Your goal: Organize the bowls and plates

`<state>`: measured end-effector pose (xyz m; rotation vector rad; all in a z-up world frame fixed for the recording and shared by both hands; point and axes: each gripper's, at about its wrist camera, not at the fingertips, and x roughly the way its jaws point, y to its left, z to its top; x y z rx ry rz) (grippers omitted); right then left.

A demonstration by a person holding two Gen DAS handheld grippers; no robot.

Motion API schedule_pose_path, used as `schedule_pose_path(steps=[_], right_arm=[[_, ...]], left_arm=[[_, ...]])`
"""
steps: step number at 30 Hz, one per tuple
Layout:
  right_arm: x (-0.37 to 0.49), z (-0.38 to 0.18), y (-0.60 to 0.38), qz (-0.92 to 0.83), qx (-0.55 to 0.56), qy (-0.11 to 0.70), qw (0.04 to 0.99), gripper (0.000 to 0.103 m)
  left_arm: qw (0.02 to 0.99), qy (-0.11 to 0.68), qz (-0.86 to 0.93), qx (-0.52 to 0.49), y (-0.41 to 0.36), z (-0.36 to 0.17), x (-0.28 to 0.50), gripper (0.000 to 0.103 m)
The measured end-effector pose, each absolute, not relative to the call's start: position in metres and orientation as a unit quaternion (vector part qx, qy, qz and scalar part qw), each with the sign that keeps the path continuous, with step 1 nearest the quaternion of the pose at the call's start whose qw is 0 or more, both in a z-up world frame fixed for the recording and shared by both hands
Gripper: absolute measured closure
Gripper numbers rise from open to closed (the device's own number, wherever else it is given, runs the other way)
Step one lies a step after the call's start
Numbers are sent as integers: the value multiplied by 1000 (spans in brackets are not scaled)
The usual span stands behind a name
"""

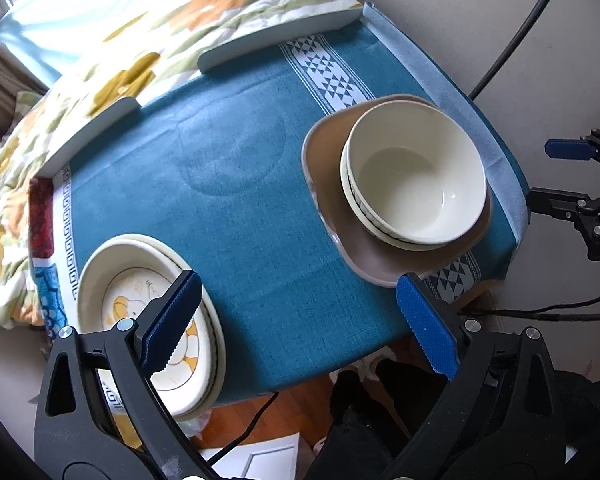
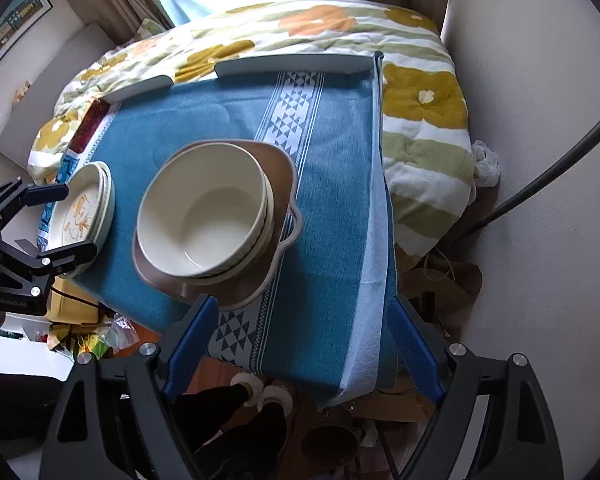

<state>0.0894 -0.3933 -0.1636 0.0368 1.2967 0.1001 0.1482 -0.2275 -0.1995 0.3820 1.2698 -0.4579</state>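
Both grippers hang above the near edge of a table draped in a teal tablecloth [image 1: 240, 208], and neither holds anything. The left gripper [image 1: 300, 320] has its blue-padded fingers [image 1: 172, 320] spread wide apart; under its left finger, close in, sits a stack of cream plates [image 1: 140, 292], the top one printed with a yellow cartoon figure. Ahead of its right finger lies a brown plate [image 1: 328, 216] with a rounded-square outline, carrying two nested cream bowls [image 1: 416, 172], empty inside. The right gripper [image 2: 300, 344] also has its fingers wide apart, and the same brown plate [image 2: 278, 176] with the bowls [image 2: 204, 216] lies just ahead of its left finger, the plate's near rim almost over the fingertip in that view. The plate stack [image 2: 84, 208] is off to its left, between the tips of the left gripper, which reaches in from that side. A patterned white band [image 2: 292, 116] runs along the cloth under the brown plate. Beyond the table's far edge lies a flowered quilt [image 2: 420, 100].
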Motion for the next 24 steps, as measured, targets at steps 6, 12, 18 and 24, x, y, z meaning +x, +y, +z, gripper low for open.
schedule_pose_path(steps=[6,12,18,24], right_arm=[[108,-196,-387,59,-1,650,757,20],[122,-213,-377,83,-25,671,736,20],[133,-234,-367,122,-34,694,709,42],[135,-251,-363,151,-20,695,703,66]], left_arm=[[735,615,-220,181,-237,-227,162,13],[707,645,-237,166,-241,-249,174,30],[684,664,-261,153,-257,-270,176,56],[675,666,-278,153,-269,-284,173,72]])
